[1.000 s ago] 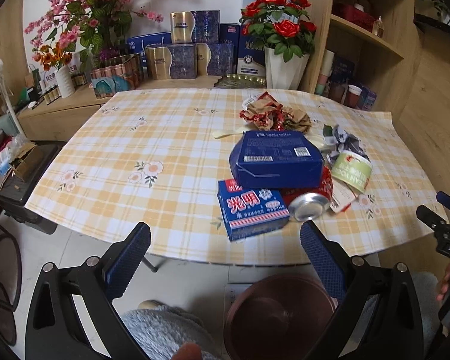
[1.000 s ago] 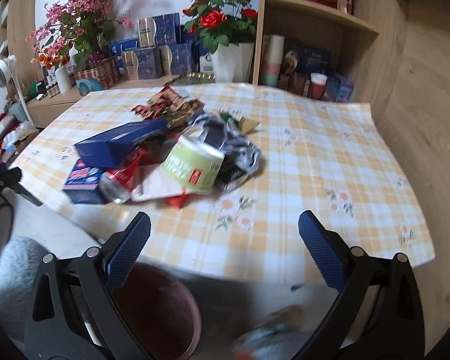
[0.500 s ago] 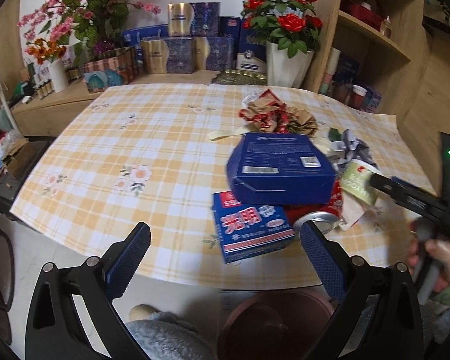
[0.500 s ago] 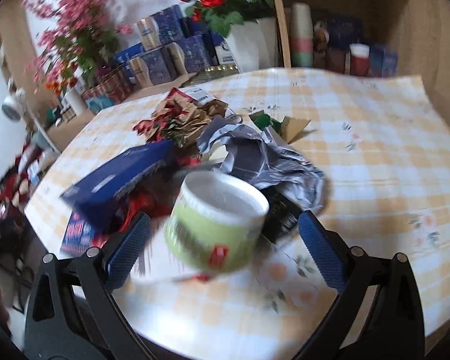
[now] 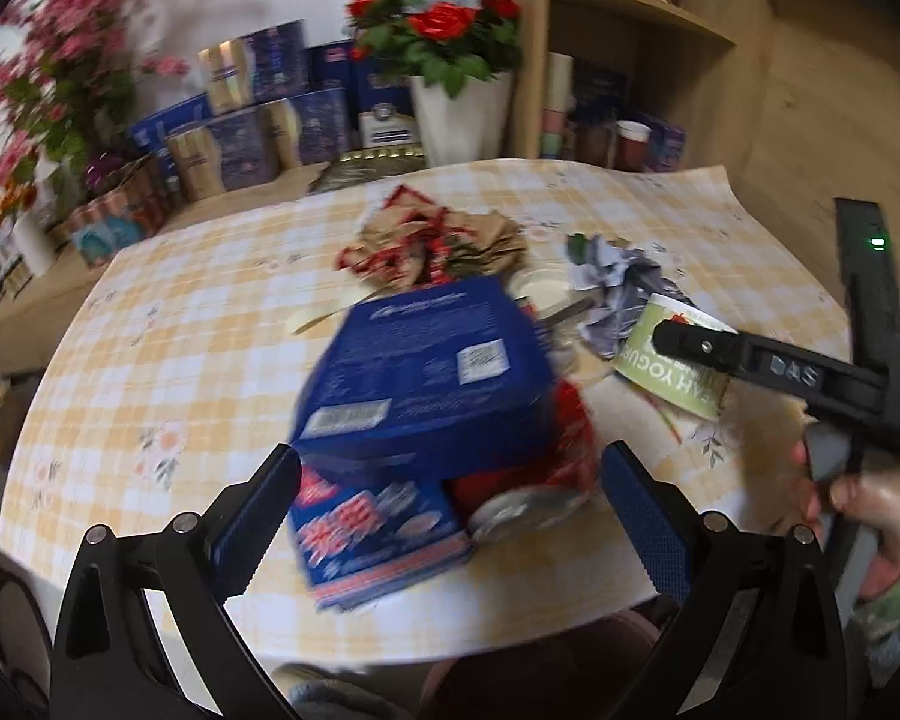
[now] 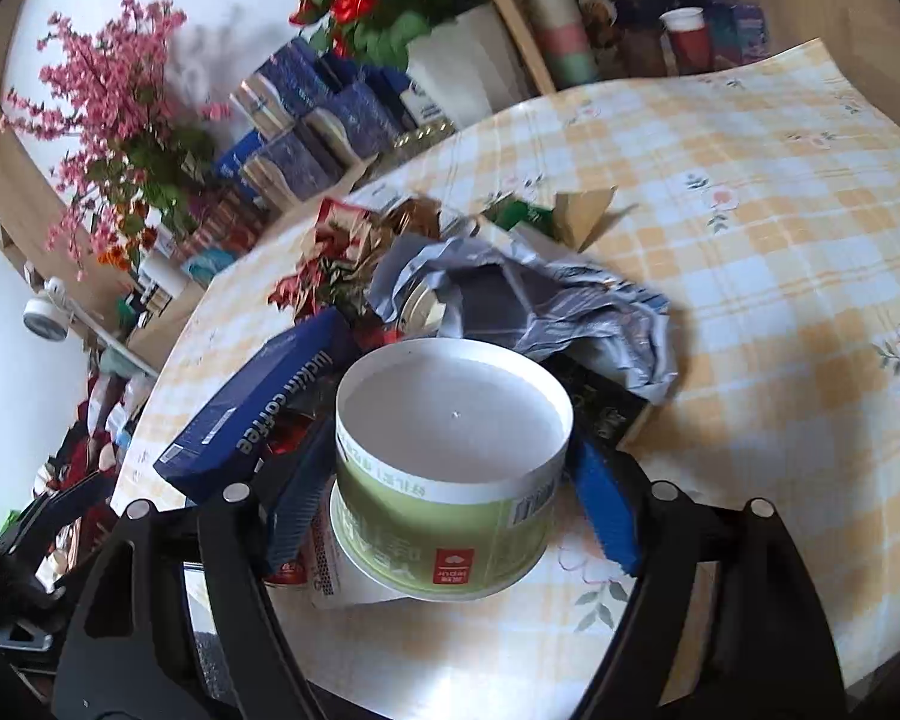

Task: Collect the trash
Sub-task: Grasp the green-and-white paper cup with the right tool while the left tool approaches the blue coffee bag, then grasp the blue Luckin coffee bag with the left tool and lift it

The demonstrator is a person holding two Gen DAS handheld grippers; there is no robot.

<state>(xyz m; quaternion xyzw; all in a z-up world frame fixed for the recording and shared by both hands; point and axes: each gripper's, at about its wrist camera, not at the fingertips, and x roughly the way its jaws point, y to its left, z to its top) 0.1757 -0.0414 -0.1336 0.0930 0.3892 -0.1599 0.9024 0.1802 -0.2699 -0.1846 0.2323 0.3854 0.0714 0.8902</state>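
Observation:
A pile of trash lies on the checked tablecloth (image 5: 168,372). My right gripper (image 6: 450,498) has its blue pads on both sides of a green yogurt cup (image 6: 444,504), touching it; the cup lies on its side, open mouth towards the camera. The cup (image 5: 672,372) and right gripper (image 5: 750,360) also show in the left wrist view. My left gripper (image 5: 450,528) is open, its pads wide on either side of a small blue-red carton (image 5: 378,540) and a crushed red can (image 5: 528,480). A large blue coffee box (image 5: 426,372) rests on them.
Crumpled grey foil (image 6: 540,306), brown-red wrappers (image 5: 432,240) and a black packet (image 6: 600,408) lie behind the cup. A brown bin (image 5: 540,672) stands under the table's near edge. Flower vases, gift boxes and a wooden shelf (image 5: 630,18) stand behind the table.
My right gripper has moved in to the yogurt cup and closed its pads on it. My left gripper has moved forward over the table edge towards the carton and can.

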